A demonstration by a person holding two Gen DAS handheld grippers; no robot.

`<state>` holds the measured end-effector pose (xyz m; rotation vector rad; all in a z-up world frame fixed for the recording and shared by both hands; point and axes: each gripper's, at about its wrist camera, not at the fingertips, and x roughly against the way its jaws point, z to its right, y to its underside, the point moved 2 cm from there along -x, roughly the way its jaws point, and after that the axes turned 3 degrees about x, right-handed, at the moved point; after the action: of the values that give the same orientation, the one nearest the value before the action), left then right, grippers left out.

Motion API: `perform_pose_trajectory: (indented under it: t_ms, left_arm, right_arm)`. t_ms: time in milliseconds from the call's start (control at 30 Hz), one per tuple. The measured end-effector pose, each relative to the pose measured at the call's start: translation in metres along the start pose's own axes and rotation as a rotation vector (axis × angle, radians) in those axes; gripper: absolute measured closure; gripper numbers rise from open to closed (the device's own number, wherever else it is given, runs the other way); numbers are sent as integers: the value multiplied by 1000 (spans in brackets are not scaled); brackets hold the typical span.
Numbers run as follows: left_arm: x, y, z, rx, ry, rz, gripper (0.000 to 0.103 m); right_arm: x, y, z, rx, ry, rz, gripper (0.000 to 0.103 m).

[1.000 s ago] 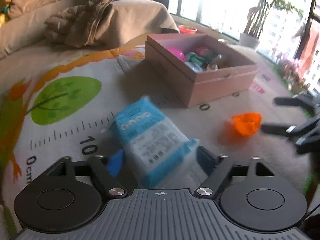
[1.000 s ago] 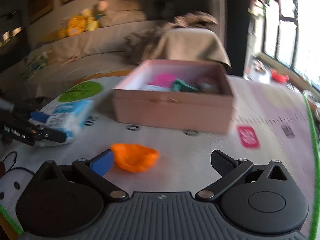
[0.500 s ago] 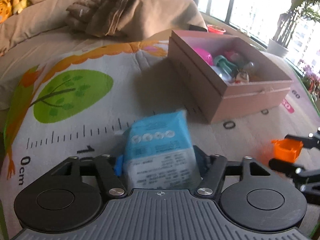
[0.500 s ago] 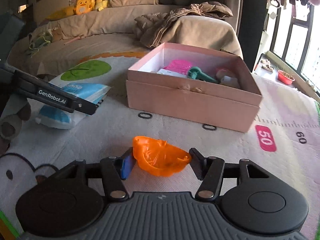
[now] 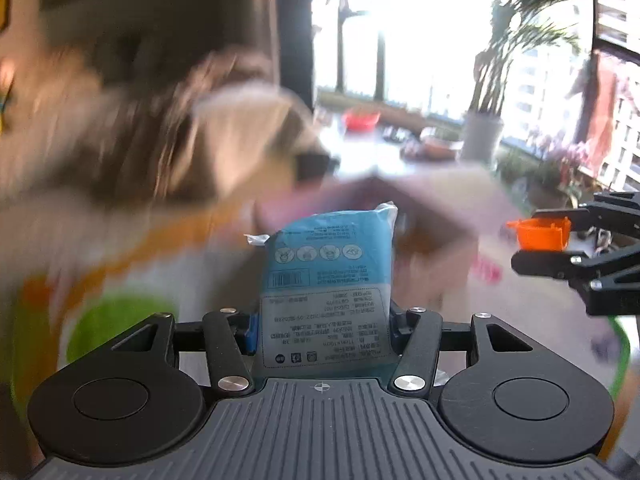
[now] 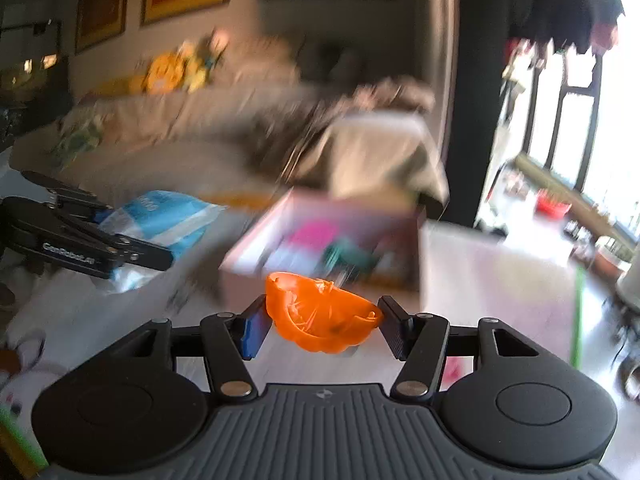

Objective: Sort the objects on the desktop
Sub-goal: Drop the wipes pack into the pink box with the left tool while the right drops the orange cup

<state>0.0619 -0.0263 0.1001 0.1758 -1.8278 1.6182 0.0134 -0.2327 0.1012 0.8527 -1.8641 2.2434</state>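
Left wrist view shows your left tool [image 5: 322, 330] closing on the blue packet [image 5: 326, 280], lifted clear so it can reach the pink box [image 6: 320, 244]. Your right tool [image 6: 322, 330] clamps the orange bowl [image 6: 320, 316] by its rim, also raised.

Pink box [image 6: 320, 248] contents blurred beyond telling.

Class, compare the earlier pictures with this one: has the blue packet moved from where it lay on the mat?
Yes. The blue packet has gone up off the mat, clamped in the left gripper, and now stands in front of the pink box.
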Motion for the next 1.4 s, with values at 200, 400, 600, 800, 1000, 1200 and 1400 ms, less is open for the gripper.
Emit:
perform_pose_trajectory:
  t_ms: [200, 400, 600, 800, 1000, 1200, 1400]
  left_arm:
    - [-82, -43, 33, -153, 47, 67, 37]
    - [-117, -26, 22, -125, 57, -4, 18]
    - [-94, -1, -3, -125, 23, 10, 8]
    - [-74, 11, -10, -55, 71, -22, 6]
    - [-62, 26, -17, 7, 65, -4, 0]
    - [-52, 54, -21, 150, 2, -29, 0]
    - [-51, 88, -3, 244, -136, -148, 0]
  right_arm:
    - [-21, -33, 31, -23, 75, 24, 45]
    - [-56, -33, 50, -53, 111, -72, 45]
    - [-106, -57, 48, -39, 63, -97, 45]
    - [-182, -91, 38, -157, -61, -128, 45]
    - [-197, -86, 23, -151, -51, -132, 34]
    - [-123, -46, 14, -102, 75, -59, 12]
    - [-69, 20, 4, -207, 99, -137, 0]
